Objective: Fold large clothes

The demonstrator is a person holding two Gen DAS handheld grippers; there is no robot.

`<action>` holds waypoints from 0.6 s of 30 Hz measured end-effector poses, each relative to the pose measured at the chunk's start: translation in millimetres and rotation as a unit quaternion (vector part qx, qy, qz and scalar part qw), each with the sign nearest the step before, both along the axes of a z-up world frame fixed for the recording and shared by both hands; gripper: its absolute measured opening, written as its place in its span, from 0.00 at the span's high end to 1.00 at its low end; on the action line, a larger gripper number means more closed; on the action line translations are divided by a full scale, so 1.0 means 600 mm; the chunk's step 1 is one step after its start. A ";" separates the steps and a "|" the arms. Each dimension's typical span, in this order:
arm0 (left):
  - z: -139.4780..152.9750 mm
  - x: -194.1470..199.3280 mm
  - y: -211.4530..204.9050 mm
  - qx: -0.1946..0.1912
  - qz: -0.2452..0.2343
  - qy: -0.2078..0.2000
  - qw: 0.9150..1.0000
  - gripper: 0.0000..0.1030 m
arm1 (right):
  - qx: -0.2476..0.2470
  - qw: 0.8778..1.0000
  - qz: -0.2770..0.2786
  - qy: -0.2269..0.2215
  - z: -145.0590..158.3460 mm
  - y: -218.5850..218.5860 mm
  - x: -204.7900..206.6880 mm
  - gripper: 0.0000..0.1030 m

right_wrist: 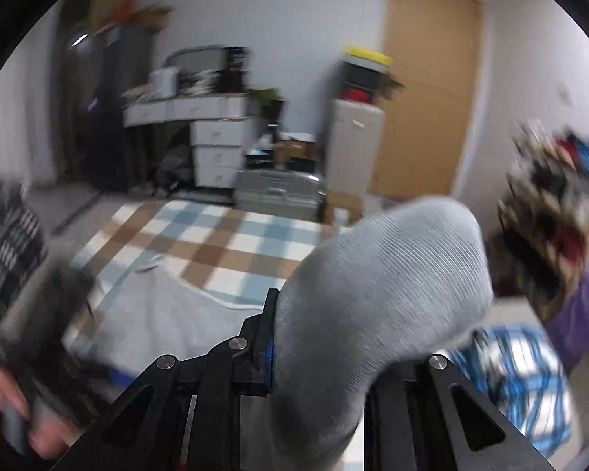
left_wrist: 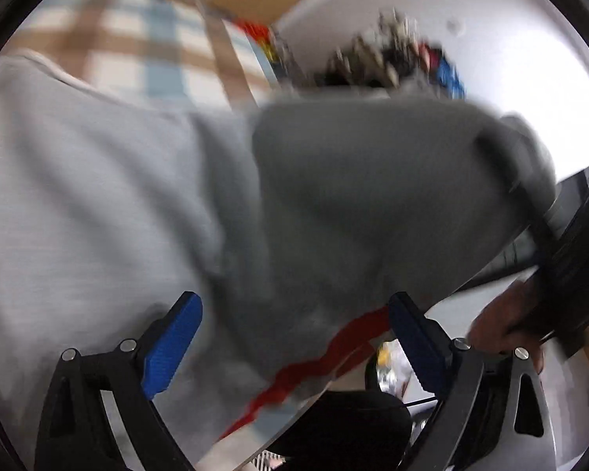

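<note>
A large grey garment lies on a checked blue, brown and white cloth. My left gripper is open, its blue-padded fingers wide apart just above the grey fabric. Part of the garment is lifted to the right. In the right wrist view my right gripper is shut on a ribbed grey fold of the garment, held above the rest of the garment. The fold hides its right finger. The frames are blurred.
A pile of mixed clothes and a blue-white patterned cloth lie at the right. White drawers, a grey case, a white cabinet and a wooden door stand behind. A red strip shows under the garment.
</note>
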State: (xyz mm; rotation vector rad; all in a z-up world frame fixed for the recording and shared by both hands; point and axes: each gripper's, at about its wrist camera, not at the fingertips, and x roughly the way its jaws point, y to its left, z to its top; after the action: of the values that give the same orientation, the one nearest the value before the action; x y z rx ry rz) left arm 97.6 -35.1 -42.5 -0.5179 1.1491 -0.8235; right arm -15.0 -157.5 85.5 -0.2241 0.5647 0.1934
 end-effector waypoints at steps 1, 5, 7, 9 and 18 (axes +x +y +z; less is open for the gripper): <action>0.016 -0.006 0.056 0.007 0.028 -0.017 0.999 0.10 | -0.025 0.999 0.028 -0.002 -0.010 0.044 -0.009 0.82; 0.018 -0.029 0.208 -0.002 0.121 -0.010 0.993 0.10 | -0.107 0.988 0.109 0.016 -0.102 0.181 -0.048 0.81; 0.009 -0.031 0.246 -0.005 0.142 -0.007 0.990 0.09 | -0.126 0.981 0.137 0.050 -0.171 0.223 -0.059 0.81; -0.008 -0.033 0.283 -0.004 0.170 0.011 0.985 0.09 | -0.143 0.975 0.152 0.070 -0.227 0.250 -0.069 0.80; -0.028 -0.017 0.216 -0.038 0.125 0.039 0.991 0.09 | -0.068 0.984 0.153 0.063 -0.251 0.239 -0.085 0.77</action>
State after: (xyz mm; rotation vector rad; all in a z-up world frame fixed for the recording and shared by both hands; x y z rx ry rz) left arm 87.3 94.3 -59.3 -0.7463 1.1014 -0.6358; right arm -66.2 -14.1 -64.9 -0.4336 0.6694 0.4716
